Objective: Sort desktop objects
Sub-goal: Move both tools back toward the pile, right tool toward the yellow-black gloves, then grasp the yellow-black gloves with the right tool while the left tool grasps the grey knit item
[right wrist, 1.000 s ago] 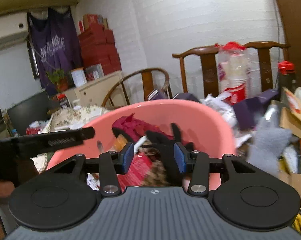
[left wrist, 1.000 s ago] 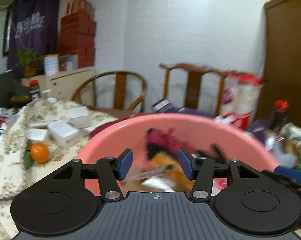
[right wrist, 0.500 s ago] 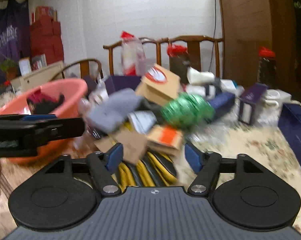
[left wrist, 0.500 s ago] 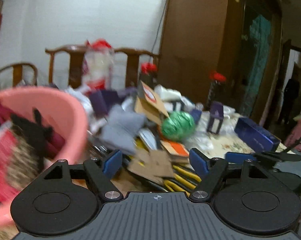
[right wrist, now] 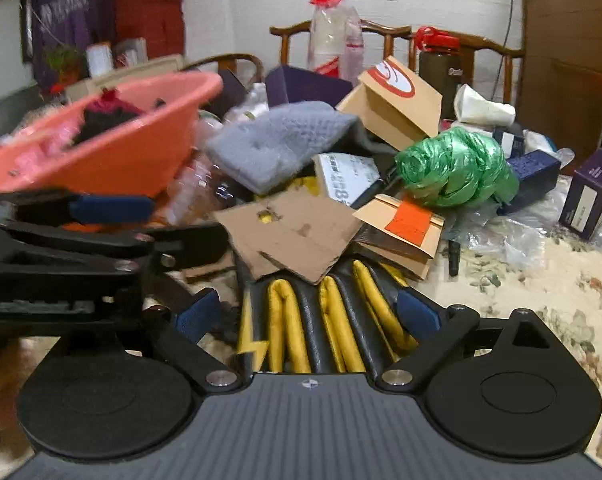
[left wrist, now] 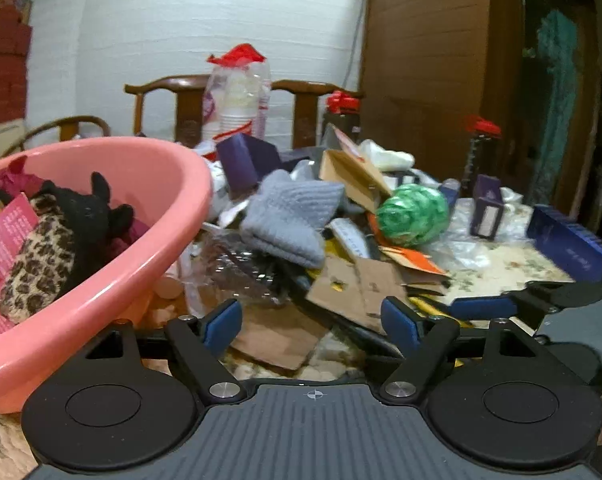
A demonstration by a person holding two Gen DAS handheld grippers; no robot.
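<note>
A pink basin (left wrist: 101, 280) stands at the left and holds a black glove (left wrist: 89, 208), a leopard-print item and a pink box. It also shows in the right wrist view (right wrist: 113, 152). A heap of clutter lies right of it: a grey knit cloth (left wrist: 293, 216), a green plastic bundle (left wrist: 413, 216), torn cardboard (left wrist: 361, 284) and a black and yellow glove (right wrist: 333, 320). My left gripper (left wrist: 313, 320) is open and empty over the cardboard beside the basin. My right gripper (right wrist: 307, 312) is open and empty, right above the black and yellow glove.
Purple and blue boxes (right wrist: 593, 188) lie at the right on the floral tablecloth (right wrist: 541, 280). A stack of cups in a bag (left wrist: 237, 100), dark bottles with red caps (right wrist: 441, 56) and wooden chairs (left wrist: 173, 104) stand behind the heap. The left gripper's arm (right wrist: 61, 240) crosses the right wrist view's left side.
Both grippers have swung right from over the basin to the clutter heap and opened wider. The right gripper has come down close over the black and yellow glove.
</note>
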